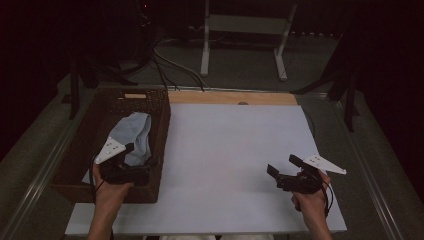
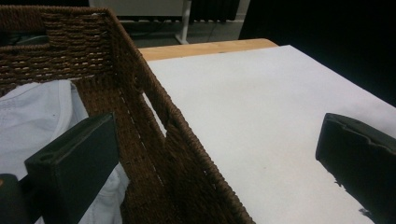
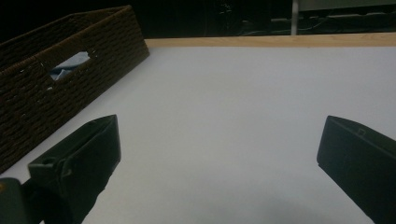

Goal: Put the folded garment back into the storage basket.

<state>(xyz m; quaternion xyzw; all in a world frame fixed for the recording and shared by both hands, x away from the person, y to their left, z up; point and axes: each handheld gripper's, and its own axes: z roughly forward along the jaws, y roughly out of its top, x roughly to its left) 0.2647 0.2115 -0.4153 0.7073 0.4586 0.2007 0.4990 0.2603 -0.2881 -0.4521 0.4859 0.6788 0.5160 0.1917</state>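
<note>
A dark brown wicker basket (image 1: 75, 145) stands on the left edge of the white table top (image 1: 230, 150). A pale blue cloth (image 1: 132, 130) lies crumpled inside it. My left gripper (image 1: 142, 160) hovers open over the basket's near right corner. In the left gripper view the basket's right wall (image 2: 154, 107) runs between its jaws, one jaw over the cloth (image 2: 32, 116), the other over the table. My right gripper (image 1: 283, 165) is held open low above the table near its front right. Its jaws are wide apart with nothing between them, and the basket (image 3: 70, 70) lies to its left.
A bare wooden strip (image 1: 230, 97) borders the table's far edge. Beyond it are a white metal frame (image 1: 207, 45), cables (image 1: 170, 65) on the grey floor and black stand legs (image 1: 350, 95) at both sides. The surroundings are dark.
</note>
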